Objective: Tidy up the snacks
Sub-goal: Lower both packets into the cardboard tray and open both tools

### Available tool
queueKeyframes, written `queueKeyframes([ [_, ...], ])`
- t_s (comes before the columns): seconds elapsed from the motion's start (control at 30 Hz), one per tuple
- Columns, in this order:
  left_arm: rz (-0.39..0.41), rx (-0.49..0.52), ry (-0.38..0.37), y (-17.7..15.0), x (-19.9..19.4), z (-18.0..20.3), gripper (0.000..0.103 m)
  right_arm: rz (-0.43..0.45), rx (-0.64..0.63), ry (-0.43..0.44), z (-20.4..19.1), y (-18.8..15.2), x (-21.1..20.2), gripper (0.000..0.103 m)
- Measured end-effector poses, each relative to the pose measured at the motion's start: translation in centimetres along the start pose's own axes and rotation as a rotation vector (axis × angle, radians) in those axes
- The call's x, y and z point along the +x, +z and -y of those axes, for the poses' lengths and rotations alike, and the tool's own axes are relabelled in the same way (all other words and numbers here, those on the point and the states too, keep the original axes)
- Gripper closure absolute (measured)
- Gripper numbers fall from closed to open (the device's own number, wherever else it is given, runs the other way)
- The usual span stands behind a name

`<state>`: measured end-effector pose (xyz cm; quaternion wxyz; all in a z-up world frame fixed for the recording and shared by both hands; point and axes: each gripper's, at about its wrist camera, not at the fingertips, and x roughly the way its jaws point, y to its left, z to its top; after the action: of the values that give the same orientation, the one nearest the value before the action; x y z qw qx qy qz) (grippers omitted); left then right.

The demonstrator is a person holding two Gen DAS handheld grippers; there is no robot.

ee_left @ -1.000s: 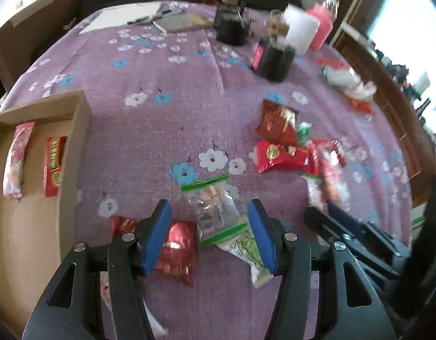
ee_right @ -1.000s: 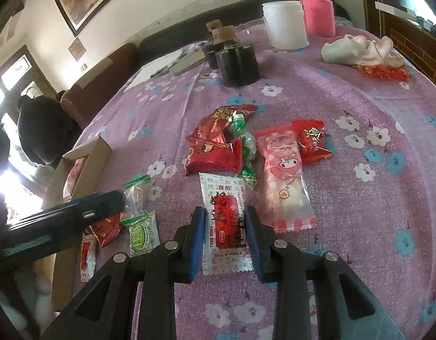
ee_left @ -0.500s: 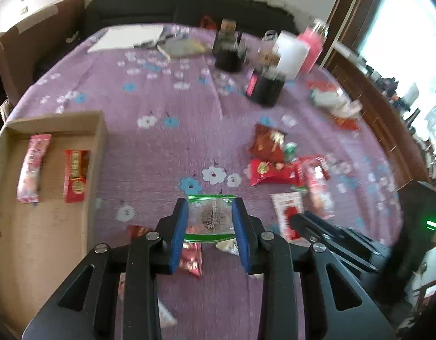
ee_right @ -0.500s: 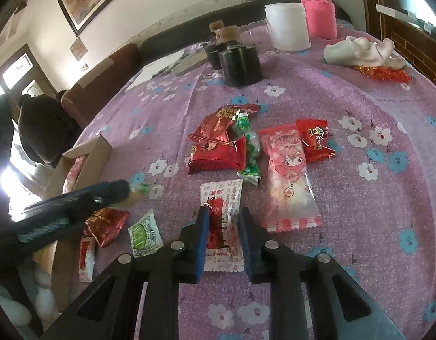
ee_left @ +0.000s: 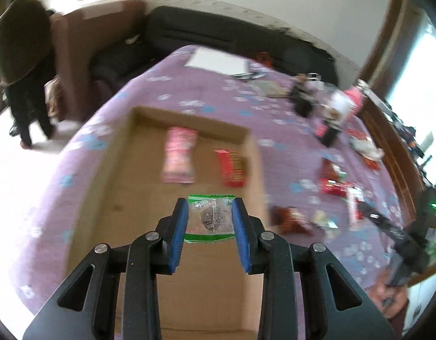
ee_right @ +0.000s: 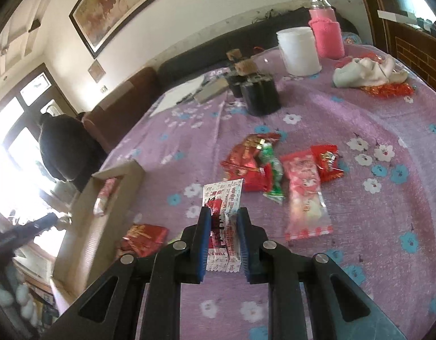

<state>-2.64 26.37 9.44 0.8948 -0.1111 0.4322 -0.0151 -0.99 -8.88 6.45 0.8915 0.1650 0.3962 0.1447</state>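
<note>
The left gripper (ee_left: pixel 209 228) pinches a clear packet with green ends (ee_left: pixel 210 217) between its blue pads, holding it in the air above the cardboard box (ee_left: pixel 116 187). Ahead of that gripper, a pink packet (ee_left: pixel 179 157) and a red bar (ee_left: pixel 232 167) lie side by side near the box's far wall; the floor between them and the gripper is bare, and the box's near end is cut off by the bottom of the view. To the gripper's right, past the box wall, loose snacks on the purple flowered table (ee_left: pixel 288 153) are blurred and hard to tell apart.

The right gripper (ee_right: pixel 224 240) is clamped narrow on a white sachet with a red label (ee_right: pixel 223 221), which stands folded between its pads. Only this view shows the pile (ee_right: pixel 256 164) ahead clearly, with a long pink packet (ee_right: pixel 304 195) beside it. To the gripper's left a red packet (ee_right: pixel 142 239) lies just beside the box's outer wall. To its right the table stays open up to its edge.
</note>
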Motion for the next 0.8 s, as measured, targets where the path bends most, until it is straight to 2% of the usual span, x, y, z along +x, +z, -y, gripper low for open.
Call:
queueKeyframes([
  [0.2, -0.044, -0.052, 0.069, 1.3, 3.6, -4.2, 0.074, -0.084, -0.065, 0.073, -6.5, 0.7, 1.3, 0.084],
  [0.33, -0.082, -0.078, 0.075, 2.3, 5.8, -5.7, 0.074, -0.154, -0.149, 0.097, -12.2, 0.5, 4.4, 0.084],
  [0.47, -0.110, -0.084, 0.094, 3.8, 8.3, -6.3, 0.074, -0.228, -0.185, 0.128, -16.3, 0.1, 7.8, 0.085],
  [0.6, -0.108, -0.087, 0.116, 4.9, 9.5, -6.6, 0.073, -0.285, -0.203, 0.120, -19.4, 0.5, 11.6, 0.085],
  [0.8, -0.123, -0.149, 0.078, 4.8, 9.9, -7.5, 0.073, -0.332, -0.190, 0.104, -20.9, 1.3, 15.9, 0.080],
])
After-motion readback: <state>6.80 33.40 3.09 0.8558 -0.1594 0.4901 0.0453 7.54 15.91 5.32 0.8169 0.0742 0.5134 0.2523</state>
